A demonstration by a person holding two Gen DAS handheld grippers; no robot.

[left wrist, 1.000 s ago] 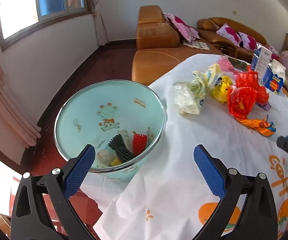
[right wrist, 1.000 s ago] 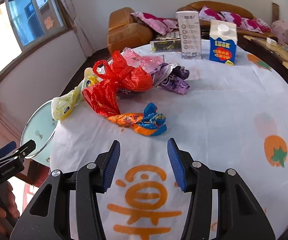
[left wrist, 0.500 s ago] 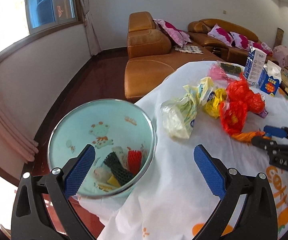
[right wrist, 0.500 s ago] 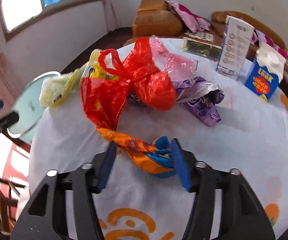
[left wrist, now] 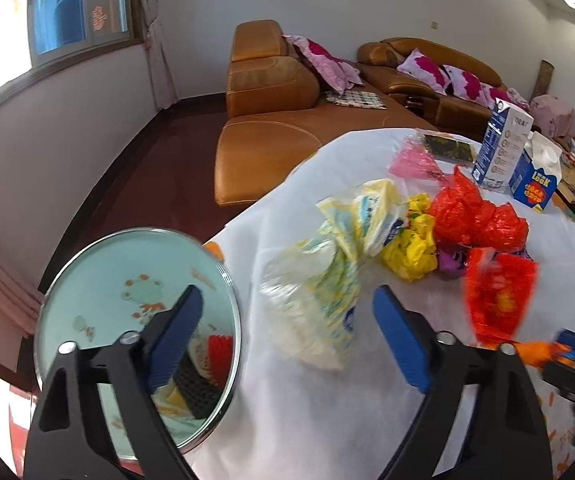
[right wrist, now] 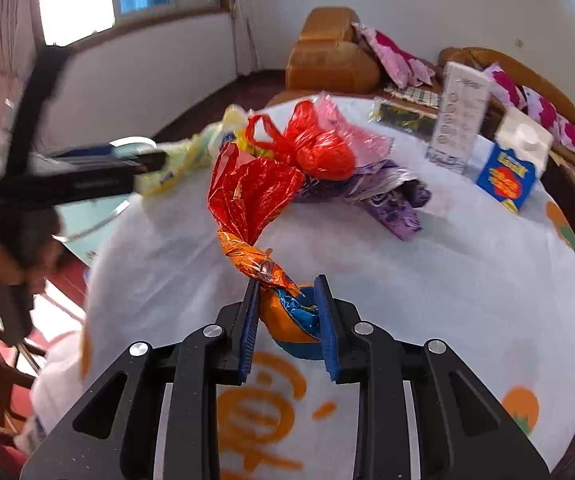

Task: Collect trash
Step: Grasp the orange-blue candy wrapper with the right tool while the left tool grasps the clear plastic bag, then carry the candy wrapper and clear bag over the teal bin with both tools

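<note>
My right gripper (right wrist: 286, 282) is closing, and its blue pads press both sides of an orange and blue wrapper (right wrist: 287, 320) on the white tablecloth. A red foil wrapper (right wrist: 251, 192) trails from it towards the pile. My left gripper (left wrist: 287, 292) is also closing. A pale yellow and clear plastic bag (left wrist: 319, 296) lies between its fingers, which stand apart from it. The light green trash bin (left wrist: 107, 280) stands below the table's left edge, with black, red and yellow scraps inside.
Red bags (left wrist: 475, 216), a yellow bag (left wrist: 411, 248), a purple wrapper (right wrist: 391, 196) and a pink bag (left wrist: 411, 160) are heaped mid-table. A blue carton (right wrist: 507, 176) and a tall box (right wrist: 459, 116) stand behind. Orange sofas line the wall.
My left gripper swung from over the bin to the pale bag and narrowed. My right gripper moved forward over the orange and blue wrapper and closed on it.
</note>
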